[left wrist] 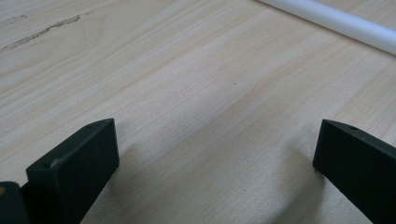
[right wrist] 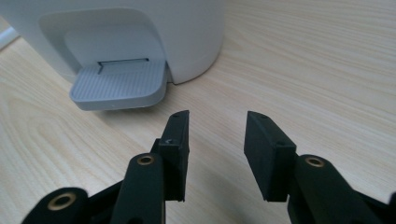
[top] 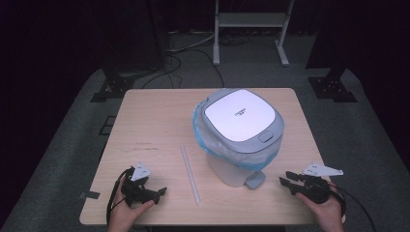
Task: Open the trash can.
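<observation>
Two hands come in from the bottom edge of the high view, each one holding a black two-jaw gripper low over the pale wooden counter (top: 150,125). On the left side, the left hand (top: 126,212) holds the left gripper (top: 159,192), which points toward the middle of the counter. Its jaws are wide apart, and nothing is between them but bare wood. In the left gripper view, a long thin white plastic tube (left wrist: 336,21) lies on the counter ahead of those jaws, not touching them. From above, that tube (top: 190,174) lies between the left gripper and the bin.

On the right side, the right hand (top: 326,212) holds the right gripper (top: 283,183). Its jaws are partly open, with a small gap, and they hold nothing. They point at the small white plastic bin with a grey pop-up lid (top: 240,133), which stands on the right half of the counter. The lid is shut. A see-through blue bag (top: 200,130) peeks out all around under the lid. At the bottom of the bin sits a grey ribbed foot pedal (right wrist: 119,86). The right gripper's jaws are near this pedal but not touching it.
</observation>
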Tool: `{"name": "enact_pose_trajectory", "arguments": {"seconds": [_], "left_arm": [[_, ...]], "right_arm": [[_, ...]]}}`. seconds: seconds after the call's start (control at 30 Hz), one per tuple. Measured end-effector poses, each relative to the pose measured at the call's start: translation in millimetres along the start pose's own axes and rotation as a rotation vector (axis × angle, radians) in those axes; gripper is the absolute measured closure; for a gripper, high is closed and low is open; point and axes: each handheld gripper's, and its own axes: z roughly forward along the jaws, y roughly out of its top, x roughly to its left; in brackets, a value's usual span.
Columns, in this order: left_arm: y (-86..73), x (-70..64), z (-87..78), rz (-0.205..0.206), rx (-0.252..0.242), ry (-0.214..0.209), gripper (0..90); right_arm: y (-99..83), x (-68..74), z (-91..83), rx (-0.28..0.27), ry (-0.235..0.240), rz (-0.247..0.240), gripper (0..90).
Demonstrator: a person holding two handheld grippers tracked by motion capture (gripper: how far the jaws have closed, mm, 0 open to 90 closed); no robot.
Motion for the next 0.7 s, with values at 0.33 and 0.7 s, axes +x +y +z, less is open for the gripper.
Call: {"name": "enact_pose_trajectory", "arguments": {"seconds": [0.33, 0.7], "left_arm": [[0.0, 0.0, 0.0, 0.0, 0.0, 0.0, 0.0], [0.2, 0.1, 0.2, 0.001, 0.0, 0.0, 0.0]], "right_arm": [[4.5, 5.4, 2.8, 0.002, 0.029, -0.021, 65.4], [8.7, 9.3, 6.0, 0.001, 0.043, -0.034, 76.6]]}}
